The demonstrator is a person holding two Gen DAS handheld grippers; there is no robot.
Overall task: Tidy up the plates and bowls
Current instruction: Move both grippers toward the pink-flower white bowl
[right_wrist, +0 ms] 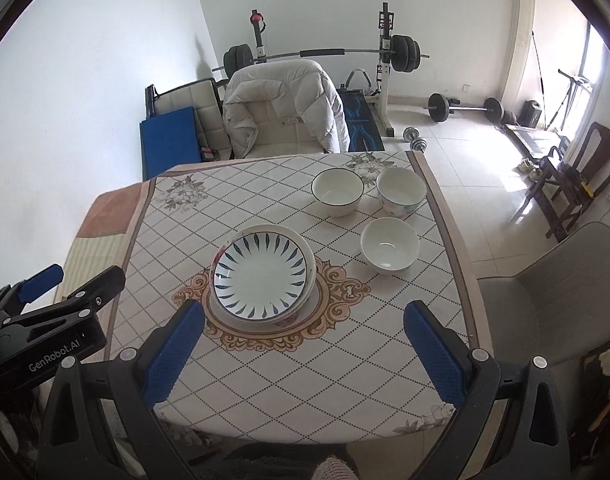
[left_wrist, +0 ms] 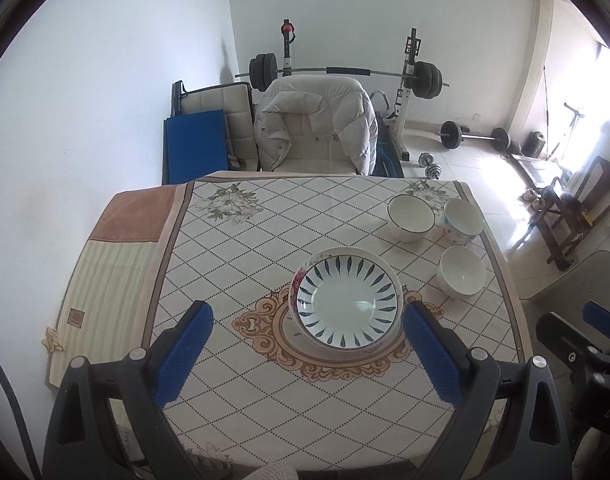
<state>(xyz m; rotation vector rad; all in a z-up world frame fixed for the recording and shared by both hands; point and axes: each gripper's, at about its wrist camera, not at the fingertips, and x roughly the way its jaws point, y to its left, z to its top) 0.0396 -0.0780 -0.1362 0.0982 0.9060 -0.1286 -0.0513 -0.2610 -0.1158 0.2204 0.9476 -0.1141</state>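
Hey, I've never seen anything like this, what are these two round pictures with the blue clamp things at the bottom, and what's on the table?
Each picture comes from a fisheye camera mounted on a hand-held gripper; a person holds one in each hand. The blue pads at the bottom are the gripper's two fingers. One view looks out over the left gripper, the other over the right gripper. Both stand open and hold nothing. On the patterned tablecloth sits a stack of plates, the top one white with blue leaf strokes. Beyond it stand three separate bowls: a dark-rimmed bowl, a patterned bowl and a plain white bowl. Gym gear fills the background.
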